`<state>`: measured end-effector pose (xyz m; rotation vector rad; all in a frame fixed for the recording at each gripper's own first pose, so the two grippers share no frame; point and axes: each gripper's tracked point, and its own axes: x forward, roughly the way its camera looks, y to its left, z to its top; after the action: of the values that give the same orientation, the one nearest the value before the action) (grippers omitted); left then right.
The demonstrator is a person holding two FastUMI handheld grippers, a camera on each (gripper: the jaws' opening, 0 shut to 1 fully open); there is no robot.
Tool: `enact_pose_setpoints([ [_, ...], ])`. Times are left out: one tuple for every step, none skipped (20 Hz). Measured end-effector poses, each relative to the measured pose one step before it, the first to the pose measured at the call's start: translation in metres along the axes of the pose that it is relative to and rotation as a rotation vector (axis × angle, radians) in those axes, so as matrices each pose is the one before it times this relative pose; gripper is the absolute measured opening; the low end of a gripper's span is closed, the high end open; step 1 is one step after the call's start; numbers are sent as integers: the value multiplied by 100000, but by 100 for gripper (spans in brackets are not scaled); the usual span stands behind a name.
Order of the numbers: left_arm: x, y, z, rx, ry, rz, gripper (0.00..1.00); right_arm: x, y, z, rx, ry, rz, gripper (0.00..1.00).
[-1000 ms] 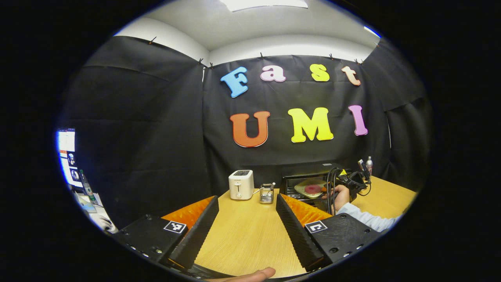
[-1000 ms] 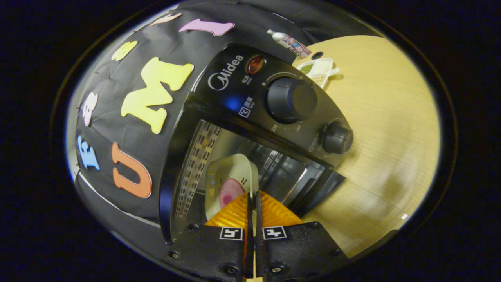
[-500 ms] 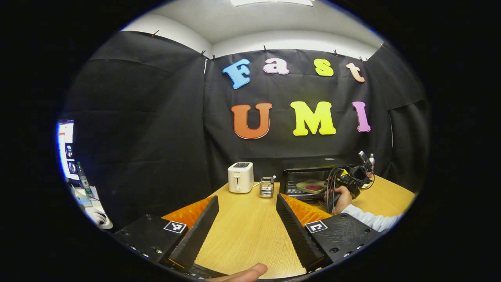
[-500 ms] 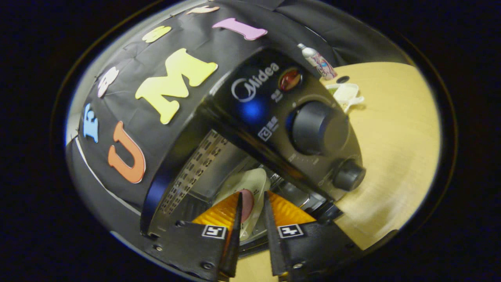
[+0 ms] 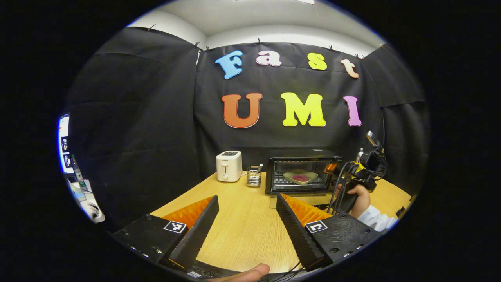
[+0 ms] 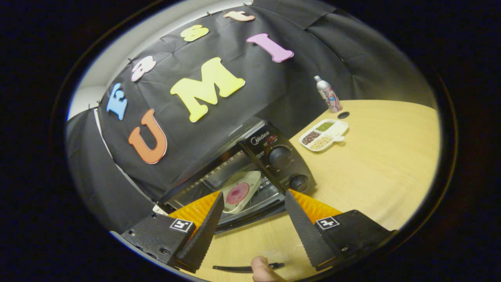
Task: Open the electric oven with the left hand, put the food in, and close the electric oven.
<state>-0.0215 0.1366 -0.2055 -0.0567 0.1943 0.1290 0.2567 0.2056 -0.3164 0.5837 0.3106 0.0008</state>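
The black electric oven (image 5: pixel 299 156) stands at the back of the wooden table with its door (image 5: pixel 301 200) folded down. On its rack rests a cream plate (image 5: pixel 300 177) carrying pink food (image 6: pixel 238 192). My right gripper (image 6: pixel 254 192) is open and empty, a short way in front of the oven (image 6: pixel 280 156) mouth. In the left gripper view a hand holds that right gripper (image 5: pixel 332 167) just right of the oven. My left gripper (image 5: pixel 247 197) stands open and empty, low over the near table and well back from the oven.
A white toaster (image 5: pixel 229 166) and a small wire holder (image 5: pixel 254 176) stand left of the oven. A divided snack dish (image 6: pixel 324 135) and a bottle (image 6: pixel 328 94) sit to its right. A desk with a monitor (image 5: pixel 63 143) lies at far left.
My right gripper opened, let go of the plate inside the oven and drew back from it. The left gripper stayed open and shifted only slightly.
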Motion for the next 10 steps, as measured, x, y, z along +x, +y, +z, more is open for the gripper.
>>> enact_pose_setpoints([
  [147,-199,-113,-414,244,-92,94,-1713,-296,1062,-2279,-1562,582,92],
  [126,-389,-181,-564,1131,-1086,94,-1511,-453,976,-3351,-864,282,99],
  [182,-574,-389,-1501,1738,-1350,94,-1499,-445,1261,-3097,-1645,770,92],
  [307,-841,-508,-1536,2380,-2787,94,-1484,-919,1206,-3319,-1524,-631,92],
  [304,-1115,-778,-360,3186,-3340,94,-1257,-701,1808,-1911,-3608,1154,93],
  [418,-643,-285,546,1348,-1713,95,-813,-538,1334,-3270,-2318,1749,93],
  [540,-453,-295,861,1330,-517,95,-935,-881,1326,-4353,-1318,894,92],
  [562,-526,-481,347,1467,-1137,95,-1005,-1186,1047,-3833,-1335,-114,93],
  [668,-869,-498,-150,1606,-1720,95,-755,-1332,1254,-3471,-2083,-1258,93],
  [754,-838,-591,-199,2424,-1192,95,-775,-972,944,-2811,-1538,-252,92],
])
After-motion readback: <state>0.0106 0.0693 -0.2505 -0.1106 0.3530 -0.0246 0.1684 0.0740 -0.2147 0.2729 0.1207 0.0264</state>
